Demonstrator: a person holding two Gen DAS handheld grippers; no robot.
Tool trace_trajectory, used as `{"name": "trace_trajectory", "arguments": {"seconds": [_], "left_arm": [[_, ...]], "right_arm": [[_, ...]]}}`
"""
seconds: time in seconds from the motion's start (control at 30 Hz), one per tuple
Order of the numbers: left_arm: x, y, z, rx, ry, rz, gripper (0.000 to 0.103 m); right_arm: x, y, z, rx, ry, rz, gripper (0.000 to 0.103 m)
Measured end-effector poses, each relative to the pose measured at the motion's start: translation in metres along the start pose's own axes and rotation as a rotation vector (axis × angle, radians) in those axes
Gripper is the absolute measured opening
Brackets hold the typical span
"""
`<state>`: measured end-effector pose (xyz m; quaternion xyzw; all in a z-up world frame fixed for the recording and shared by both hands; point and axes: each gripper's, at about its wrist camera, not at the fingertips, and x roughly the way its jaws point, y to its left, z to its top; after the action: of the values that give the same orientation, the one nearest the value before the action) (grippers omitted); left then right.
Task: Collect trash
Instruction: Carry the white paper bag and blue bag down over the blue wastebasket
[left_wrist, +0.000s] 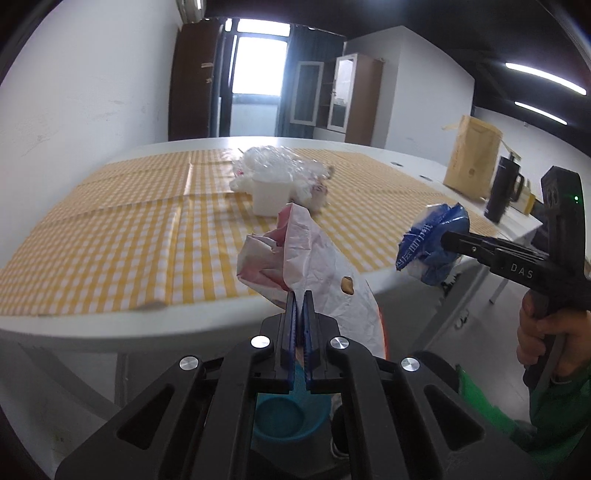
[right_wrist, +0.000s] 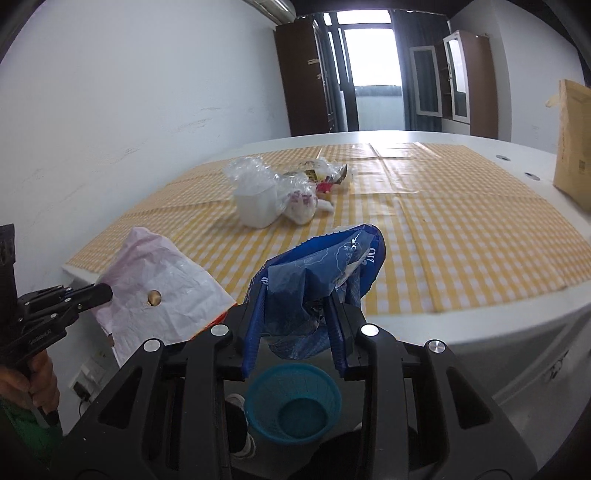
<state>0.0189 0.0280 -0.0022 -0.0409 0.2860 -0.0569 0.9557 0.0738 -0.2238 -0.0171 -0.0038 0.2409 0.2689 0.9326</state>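
Observation:
My left gripper (left_wrist: 300, 295) is shut on a crumpled white and pink paper wrapper (left_wrist: 306, 258), held off the near table edge; it also shows in the right wrist view (right_wrist: 162, 284). My right gripper (right_wrist: 295, 299) is shut on a crumpled blue plastic bag (right_wrist: 321, 266), also held past the table edge; it also shows in the left wrist view (left_wrist: 432, 240). A blue mesh trash basket (right_wrist: 295, 402) stands on the floor below both grippers, partly hidden in the left wrist view (left_wrist: 288, 417). More trash lies mid-table: a white cup (right_wrist: 256, 206) among clear plastic bags (right_wrist: 295, 188).
The white table carries a yellow checked cloth (right_wrist: 461, 229). A brown paper bag (left_wrist: 474, 158) and a black mug (left_wrist: 504, 188) stand at its right side. A white wall runs along the left; cabinets and a door are at the back.

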Motion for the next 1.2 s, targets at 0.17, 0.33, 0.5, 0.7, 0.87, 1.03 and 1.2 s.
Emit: {"name": "trace_trajectory", "arguments": {"seconds": [0.17, 0.33, 0.5, 0.7, 0.87, 1.03, 1.2], "left_arm": [[-0.016, -0.014, -0.023, 0.028, 0.024, -0.025, 0.002], [-0.015, -0.017, -0.047, 0.033, 0.075, -0.019, 0.002], [-0.002, -0.010, -0.072, -0.001, 0.144, -0.011, 0.002], [0.029, 0.005, -0.093, -0.052, 0.212, 0.023, 0.002], [0.063, 0.018, -0.111, -0.095, 0.278, 0.033, 0.002], [0.111, 0.025, -0.132, -0.076, 0.377, 0.057, 0.002], [0.147, 0.037, -0.144, -0.088, 0.450, 0.077, 0.002]], "right_arm": [[-0.022, 0.013, -0.021, -0.026, 0.012, 0.015, 0.029], [-0.037, 0.021, -0.047, -0.038, 0.039, 0.026, 0.029], [-0.035, 0.028, -0.074, -0.033, 0.090, 0.050, 0.029], [-0.003, 0.027, -0.100, -0.022, 0.160, 0.033, 0.029], [0.033, 0.023, -0.126, 0.000, 0.230, 0.019, 0.029], [0.080, 0.017, -0.157, 0.053, 0.347, 0.032, 0.029], [0.120, 0.014, -0.173, 0.076, 0.427, 0.026, 0.029]]}}
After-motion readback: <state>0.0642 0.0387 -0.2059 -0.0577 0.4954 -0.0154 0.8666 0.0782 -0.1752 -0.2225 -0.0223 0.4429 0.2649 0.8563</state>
